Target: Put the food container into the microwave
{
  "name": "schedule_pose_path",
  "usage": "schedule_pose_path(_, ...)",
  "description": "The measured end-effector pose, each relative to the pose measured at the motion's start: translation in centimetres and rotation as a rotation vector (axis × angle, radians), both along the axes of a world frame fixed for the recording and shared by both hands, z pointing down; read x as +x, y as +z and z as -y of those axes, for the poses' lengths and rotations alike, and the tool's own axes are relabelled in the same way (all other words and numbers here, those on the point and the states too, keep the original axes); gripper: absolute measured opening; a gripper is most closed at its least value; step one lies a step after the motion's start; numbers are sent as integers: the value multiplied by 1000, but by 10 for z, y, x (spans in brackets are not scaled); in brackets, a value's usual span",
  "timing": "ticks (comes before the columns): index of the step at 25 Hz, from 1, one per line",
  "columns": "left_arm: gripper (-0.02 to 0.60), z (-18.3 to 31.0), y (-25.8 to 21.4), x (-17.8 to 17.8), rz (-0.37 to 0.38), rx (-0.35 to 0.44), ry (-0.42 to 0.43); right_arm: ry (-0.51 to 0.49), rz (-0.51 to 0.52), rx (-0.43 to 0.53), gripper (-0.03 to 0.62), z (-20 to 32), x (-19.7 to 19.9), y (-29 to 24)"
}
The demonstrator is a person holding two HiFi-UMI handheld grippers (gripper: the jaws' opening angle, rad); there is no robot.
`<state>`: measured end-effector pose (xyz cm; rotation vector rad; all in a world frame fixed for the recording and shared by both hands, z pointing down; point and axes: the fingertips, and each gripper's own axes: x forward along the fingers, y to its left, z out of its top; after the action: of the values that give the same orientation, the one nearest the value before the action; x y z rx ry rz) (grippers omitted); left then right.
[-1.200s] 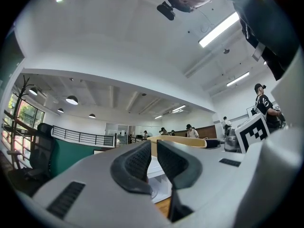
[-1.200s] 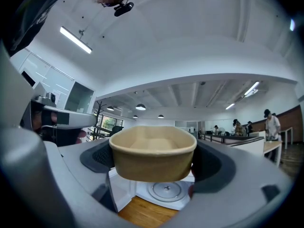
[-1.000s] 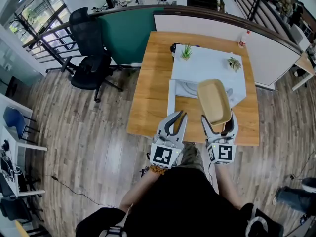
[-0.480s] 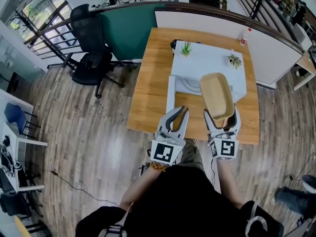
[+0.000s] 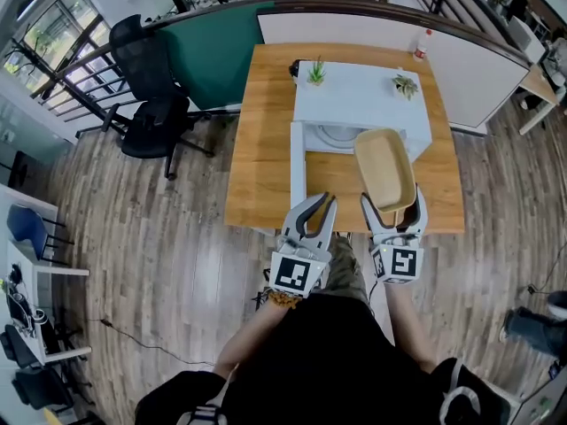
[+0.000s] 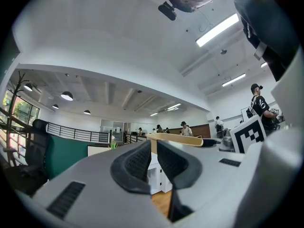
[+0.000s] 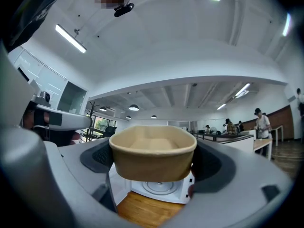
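Still, right hand-held gripper (image 5: 392, 206) holds food container (image 5: 384, 168) before open microwave (image 5: 359, 96).

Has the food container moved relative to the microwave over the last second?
Yes, slightly: the food container now overlaps the microwave less, sitting nearer the table's front edge.

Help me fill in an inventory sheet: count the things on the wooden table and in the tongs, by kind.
Microwave: 1
Potted plants: 2
Food container, held in the right tongs: 1
Bottle: 1
Total: 5
A dark thing behind the microwave is too unclear to count.
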<state>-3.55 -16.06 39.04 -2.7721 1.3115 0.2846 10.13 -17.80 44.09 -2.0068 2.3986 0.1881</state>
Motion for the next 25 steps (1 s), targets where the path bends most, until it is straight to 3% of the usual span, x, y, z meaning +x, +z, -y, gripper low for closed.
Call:
schedule_pose_path(8,55,-12,11,5,16,-19,24,32,-19,-60,506,3,7,37)
schedule_pose_path(13,55,-16,9,7,15,-7,24,33,-25,-145,506,11,5,68)
schedule_pose_path(25,55,2,11,13,38,-11,19,32,-41,-244,506,45,7,124)
